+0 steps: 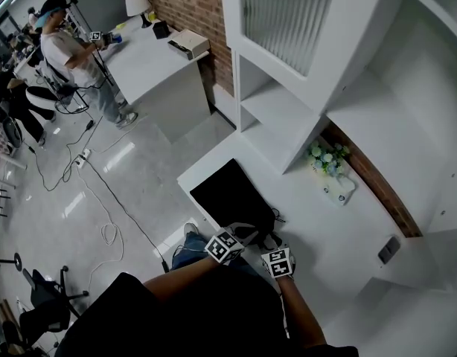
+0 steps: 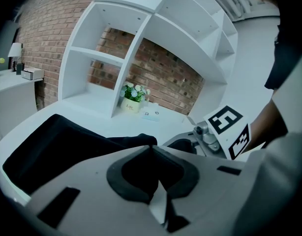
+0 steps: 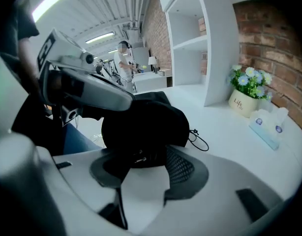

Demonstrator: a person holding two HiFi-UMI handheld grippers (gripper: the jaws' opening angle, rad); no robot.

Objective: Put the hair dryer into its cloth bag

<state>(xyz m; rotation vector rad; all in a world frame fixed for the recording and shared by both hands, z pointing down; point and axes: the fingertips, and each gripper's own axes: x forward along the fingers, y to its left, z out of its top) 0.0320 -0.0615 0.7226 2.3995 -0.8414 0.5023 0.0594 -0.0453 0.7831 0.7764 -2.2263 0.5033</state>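
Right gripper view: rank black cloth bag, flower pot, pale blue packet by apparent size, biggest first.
1. black cloth bag: largest by far, though it also sits nearest the camera, which inflates it.
2-3. flower pot with its flowers and pale blue packet: they look about alike, so I won't rank them.

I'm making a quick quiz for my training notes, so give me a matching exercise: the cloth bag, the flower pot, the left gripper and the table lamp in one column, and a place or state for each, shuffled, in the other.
Things:
1. cloth bag
2. flower pot
3. left gripper
4. table lamp

Places or states:
A. on the far desk, near a standing person
B. shut on black fabric
C. spread out on the white counter
D. at the back of the counter, beside the shelf unit

Pairs: 1-C, 2-D, 3-B, 4-A
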